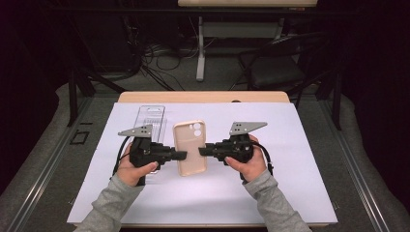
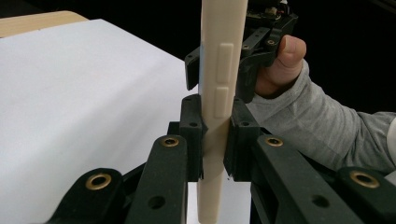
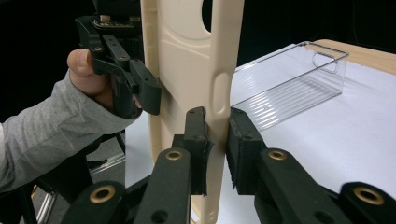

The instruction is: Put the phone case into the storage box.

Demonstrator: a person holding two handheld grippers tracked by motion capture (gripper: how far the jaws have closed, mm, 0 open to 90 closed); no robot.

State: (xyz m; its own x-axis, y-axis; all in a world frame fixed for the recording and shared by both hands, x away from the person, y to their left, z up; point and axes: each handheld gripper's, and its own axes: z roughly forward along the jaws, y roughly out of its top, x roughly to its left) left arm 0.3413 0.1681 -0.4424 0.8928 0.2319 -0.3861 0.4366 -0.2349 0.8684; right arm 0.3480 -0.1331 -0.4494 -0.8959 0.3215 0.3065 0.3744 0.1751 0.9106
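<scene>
The left gripper (image 2: 215, 135) is clamped on one long edge of a beige phone case (image 2: 219, 74), its pads pressed against both faces of that edge just below the raised side buttons. In the high view, this gripper (image 1: 183, 155) is seen reaching in from nine o'clock of the case (image 1: 190, 147), with the person's left hand (image 1: 131, 166) wrapped around its body.

The right gripper (image 3: 217, 140) is pinched on the opposite long edge of the phone case (image 3: 191, 60), the rim being caught between its two pads. In the high view it (image 1: 202, 151) is brought in from three o'clock, held by the right hand (image 1: 249, 164). No earlier state is compared; the pads are seen pressing on the case.

The phone case is held off the table (image 1: 208, 96) between the two grippers, at the middle of the white sheet (image 1: 290, 159) that covers the tabletop. Its camera cut-out is turned toward twelve o'clock.

A clear plastic tray (image 1: 149, 116) is laid on the white sheet at about eleven o'clock of the case, just beyond the left gripper. In the right gripper view the same tray (image 3: 299, 84) is seen lying apart from the case, with a slot-shaped handle hole at its far end.
</scene>
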